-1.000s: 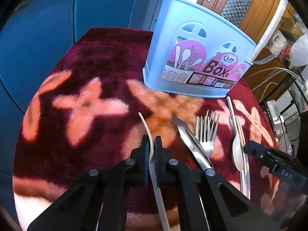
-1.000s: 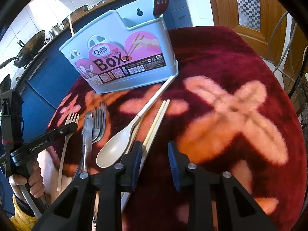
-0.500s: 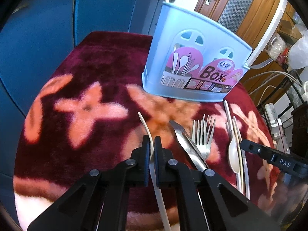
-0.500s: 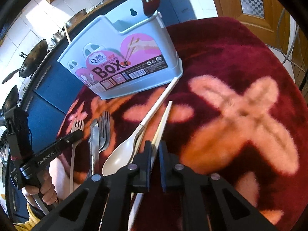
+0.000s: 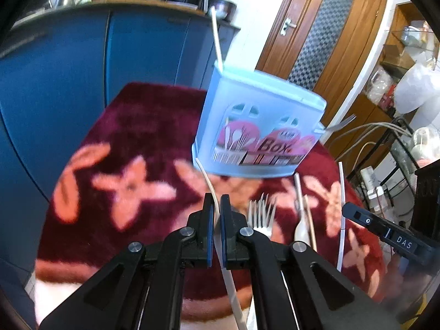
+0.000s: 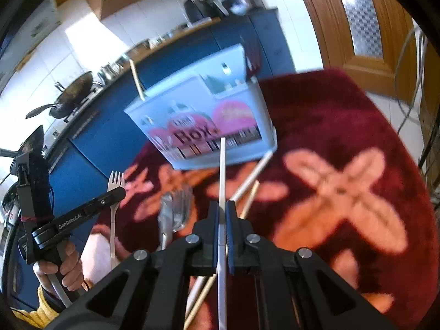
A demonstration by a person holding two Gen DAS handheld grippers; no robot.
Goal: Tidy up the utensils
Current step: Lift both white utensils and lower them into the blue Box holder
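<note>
My left gripper (image 5: pixel 217 206) is shut on a cream plastic fork (image 5: pixel 209 185), seen edge-on here and from the right wrist view (image 6: pixel 115 185), lifted above the table. My right gripper (image 6: pixel 222 214) is shut on a white chopstick (image 6: pixel 222 170), raised and pointing at the light blue utensil box (image 6: pixel 203 129). The box (image 5: pixel 258 132) stands at the table's far side with a chopstick (image 5: pixel 217 41) and a fork standing in it. Metal forks (image 5: pixel 261 214), a cream spoon (image 5: pixel 301 220) and another chopstick (image 6: pixel 250 198) lie on the cloth.
The round table wears a dark red cloth with pink flowers (image 6: pixel 343 189). Blue kitchen cabinets (image 5: pixel 68 82) stand behind it, a wooden door (image 5: pixel 324 27) to the right. A wire rack and cables (image 5: pixel 385 151) are at the table's right side.
Both grippers rose off the table. The left lifted the cream fork. The right, open a second ago, shut on a chopstick and lifted it. The views tilted up.
</note>
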